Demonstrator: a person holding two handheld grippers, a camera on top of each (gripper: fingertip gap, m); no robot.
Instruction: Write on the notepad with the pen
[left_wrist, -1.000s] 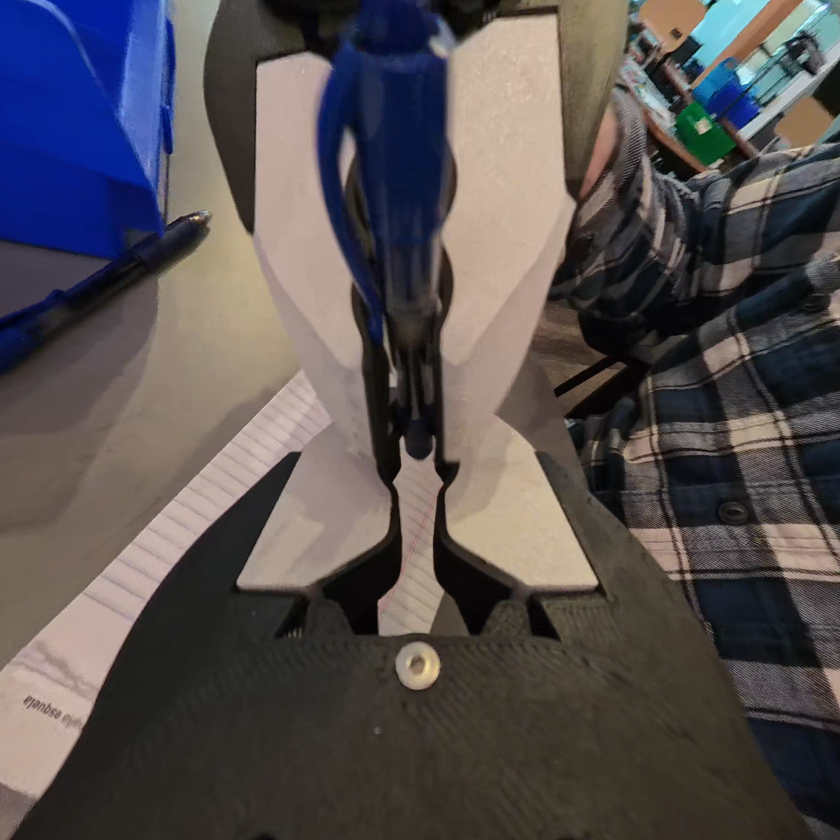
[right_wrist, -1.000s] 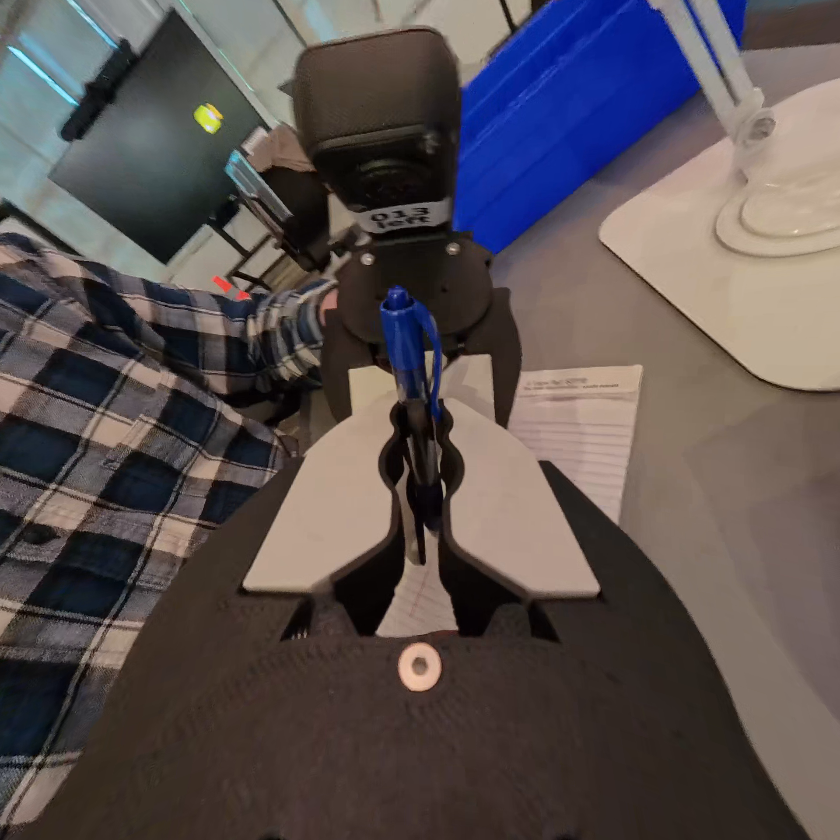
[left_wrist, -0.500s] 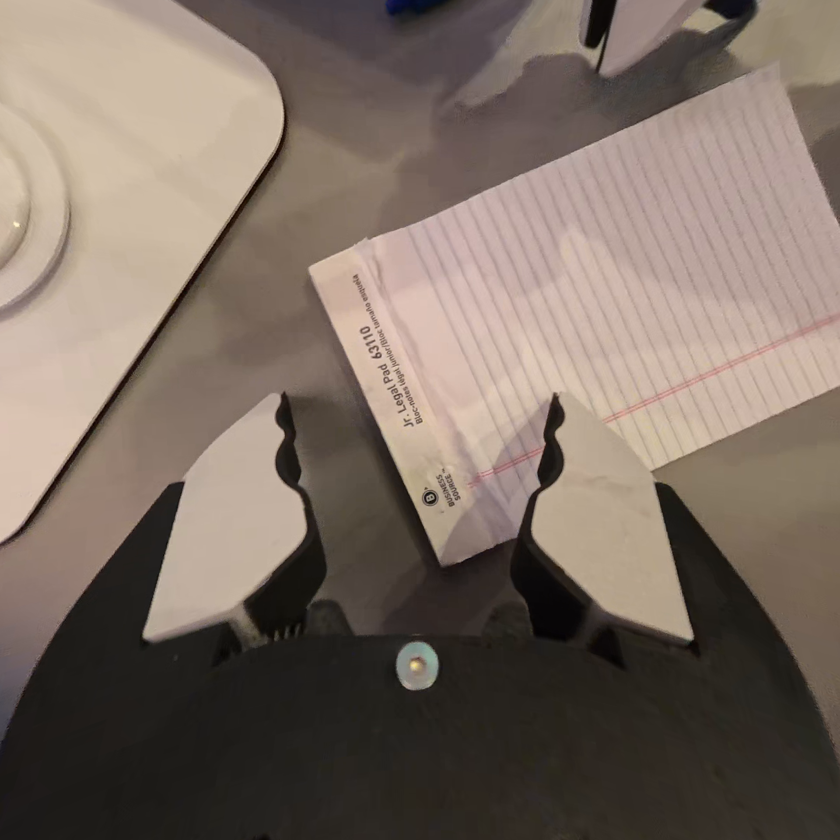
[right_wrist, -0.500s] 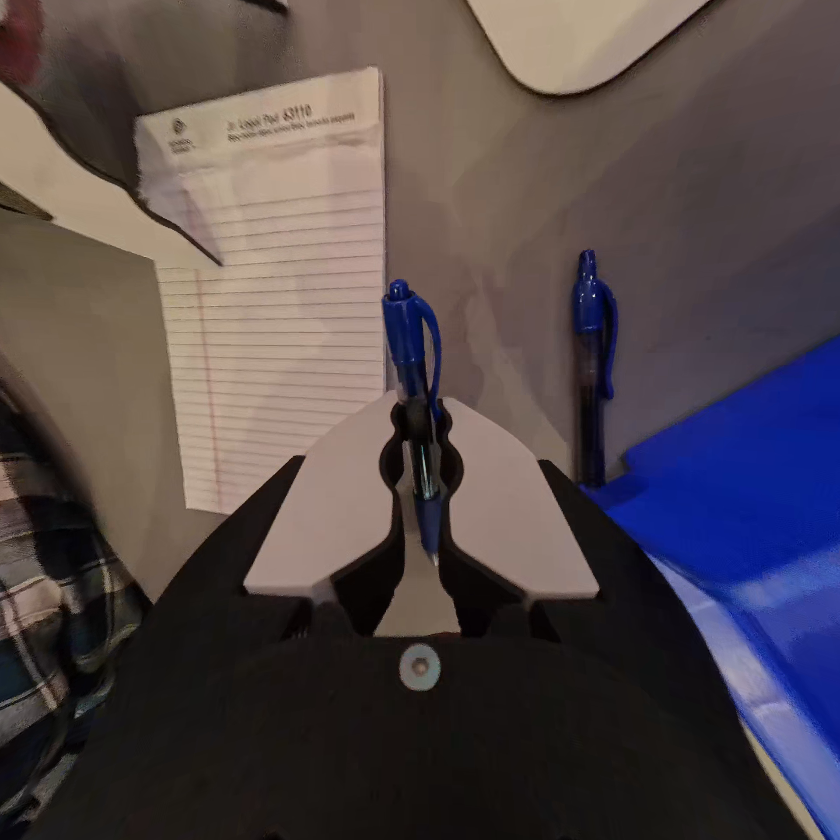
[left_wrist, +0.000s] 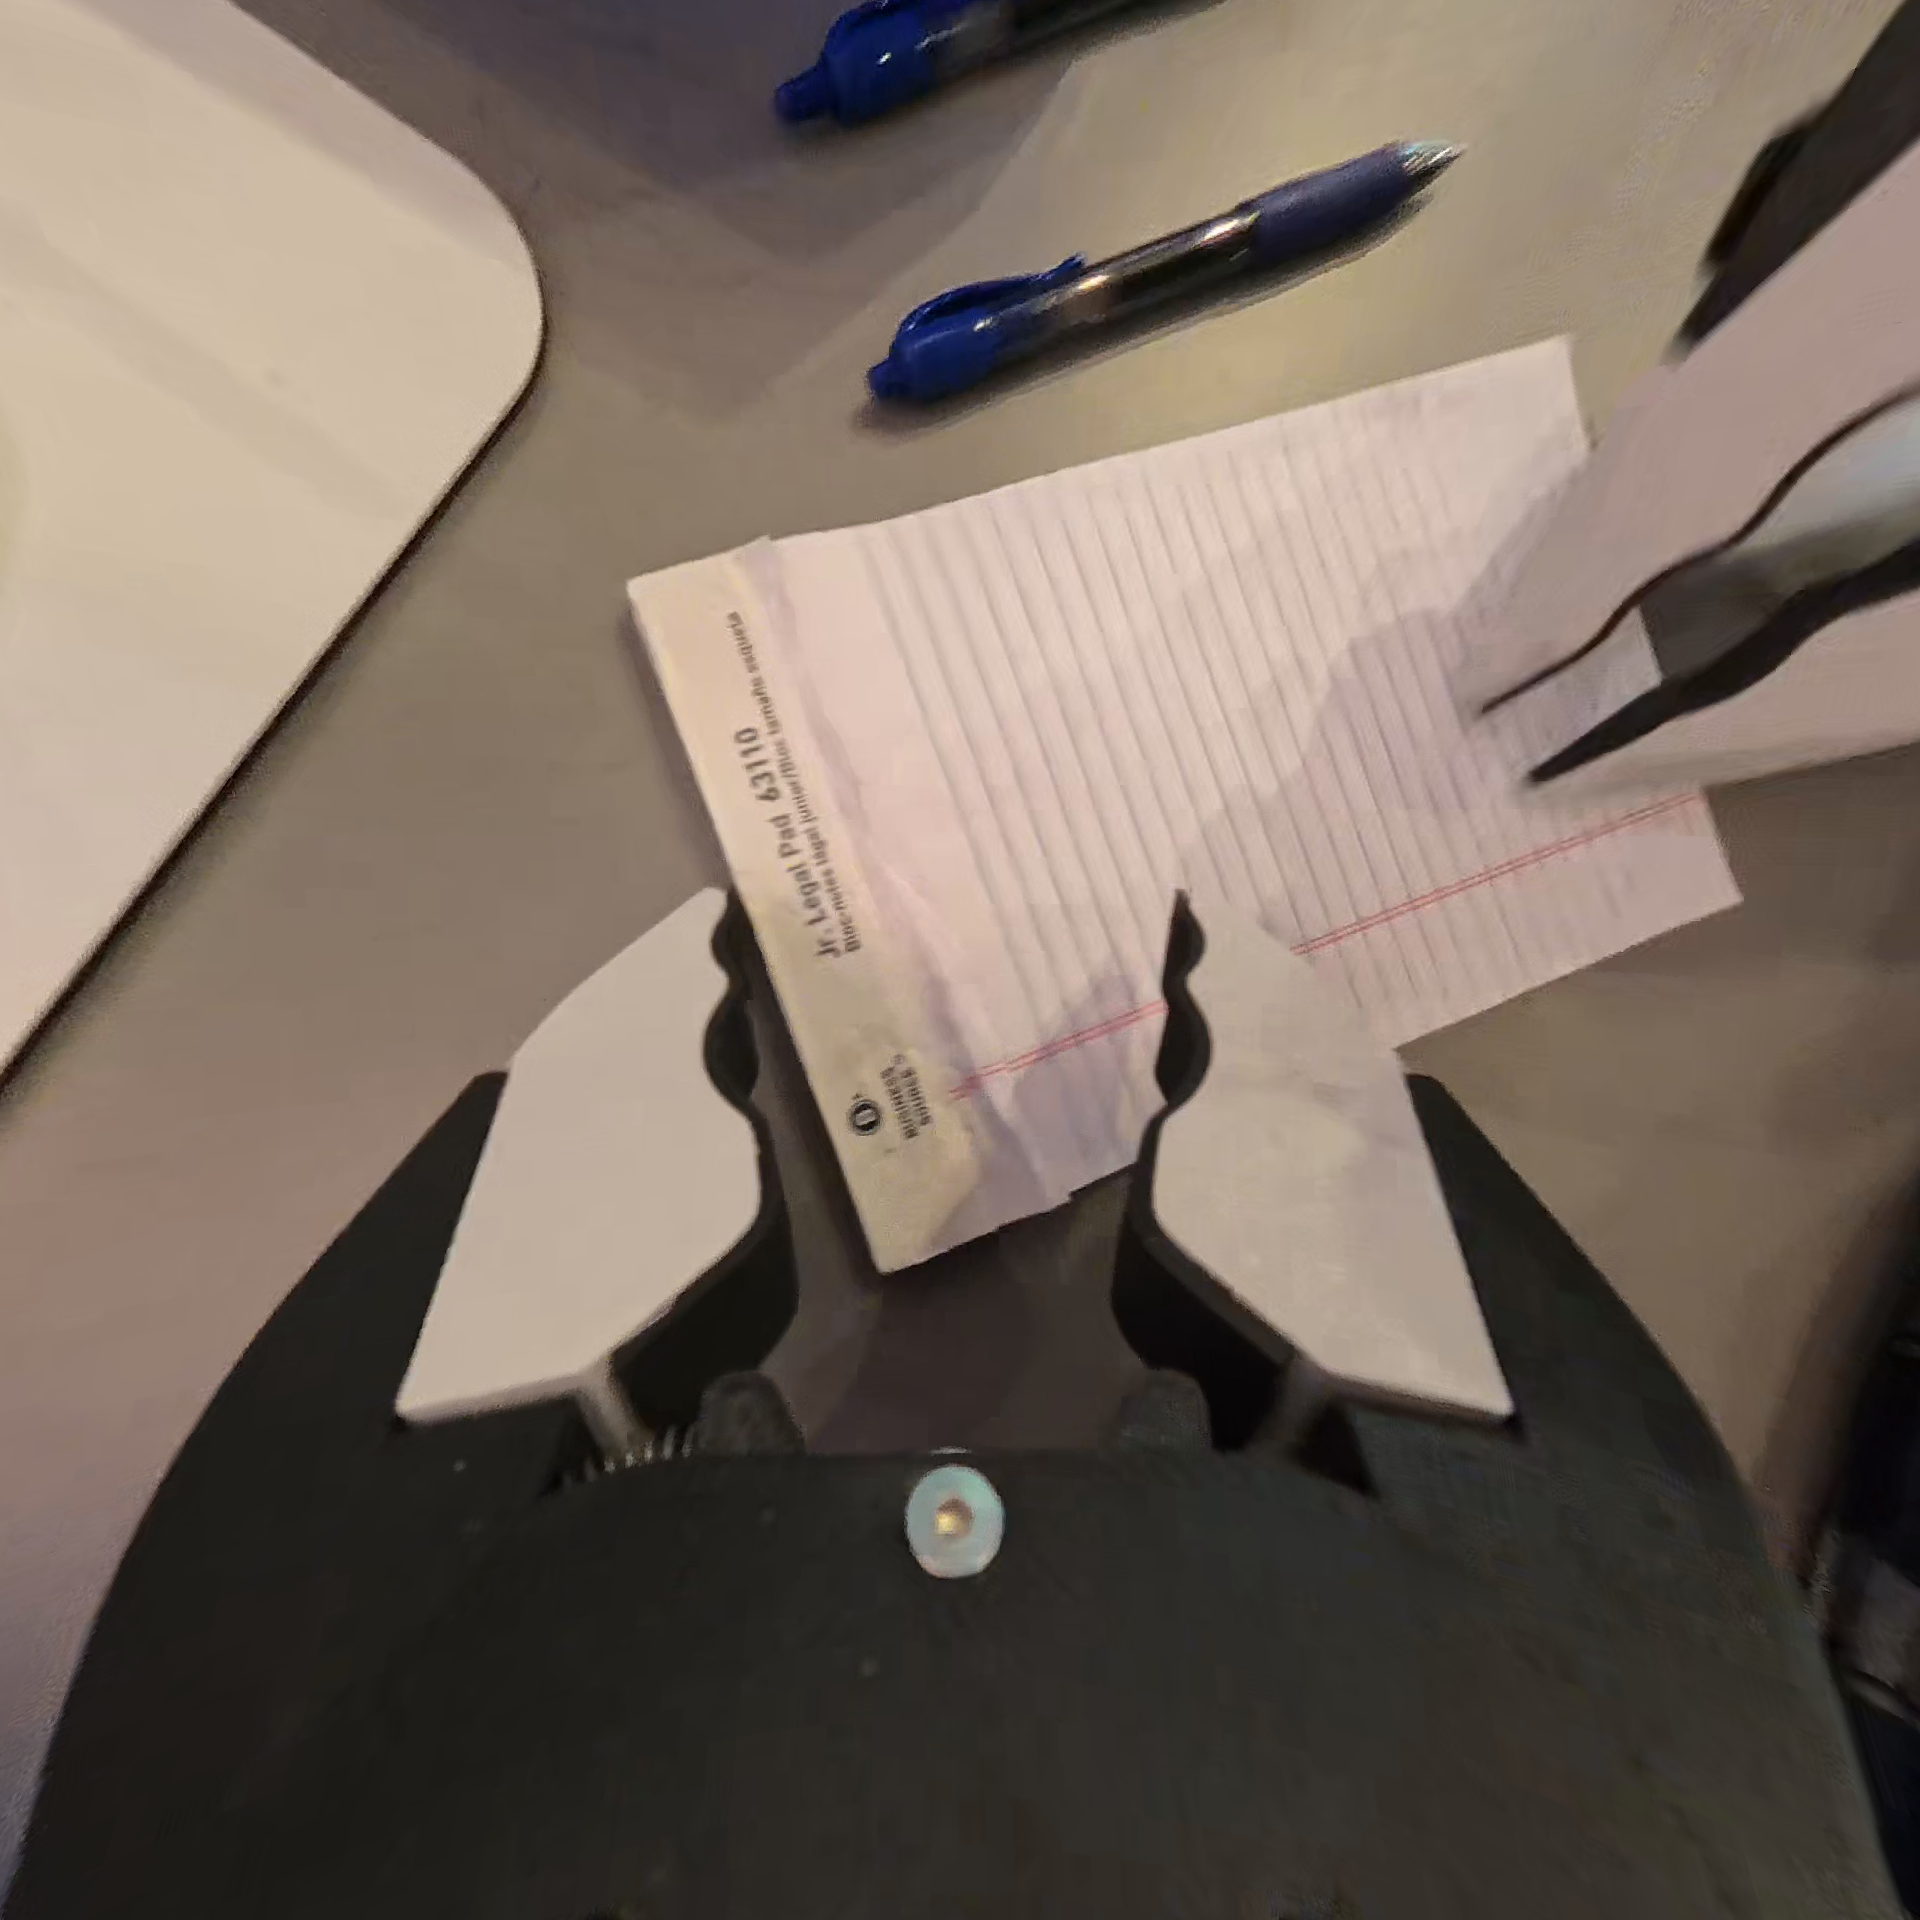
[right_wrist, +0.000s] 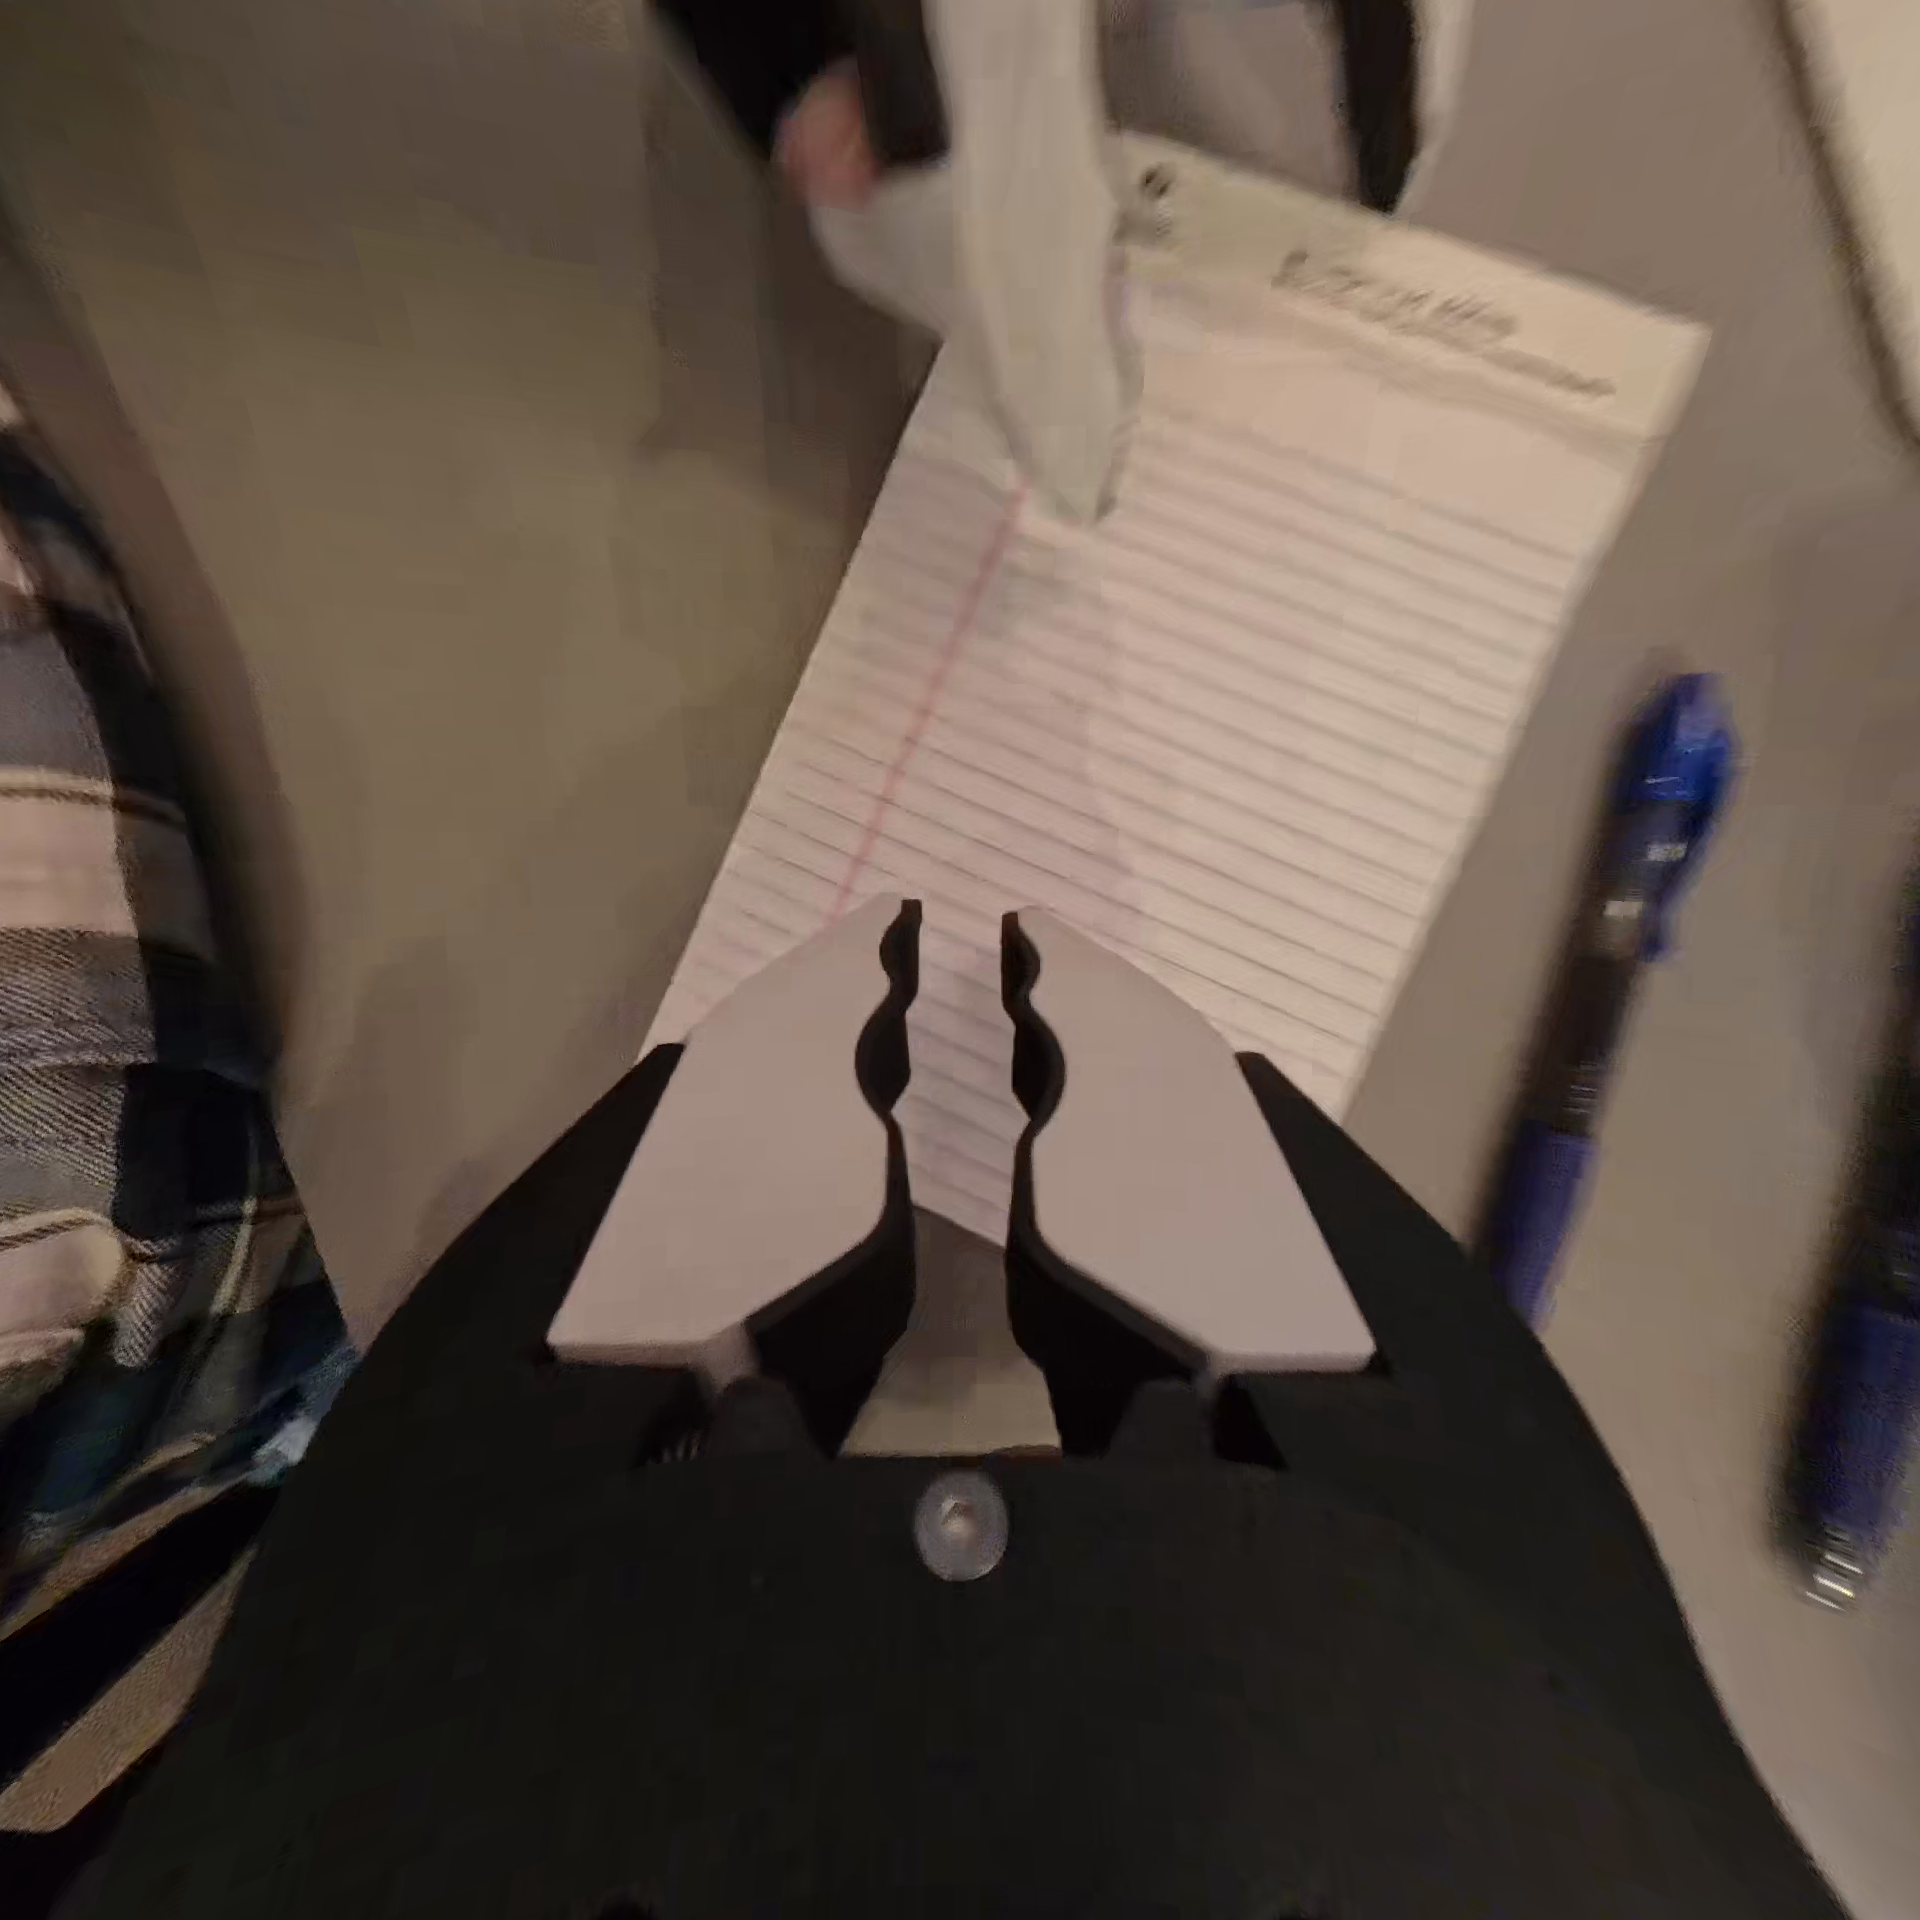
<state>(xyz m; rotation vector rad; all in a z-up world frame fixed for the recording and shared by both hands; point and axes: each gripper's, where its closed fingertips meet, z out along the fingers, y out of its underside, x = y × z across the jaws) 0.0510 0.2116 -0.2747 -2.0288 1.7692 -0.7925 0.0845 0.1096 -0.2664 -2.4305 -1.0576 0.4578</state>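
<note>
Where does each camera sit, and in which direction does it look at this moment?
Left wrist view: on the left gripper, looking down at the notepad header end; own open fingers and the right gripper's tips show.
Right wrist view: on the right gripper, looking down along the notepad's foot; own open, empty fingers and a plaid sleeve show.
Shared: notepad, two blue pens, grey table.

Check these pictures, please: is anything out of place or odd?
Yes. Both blue pens lie on the table beside the notepad, and neither tongs holds one: left tongs and right tongs are open and empty.
</note>
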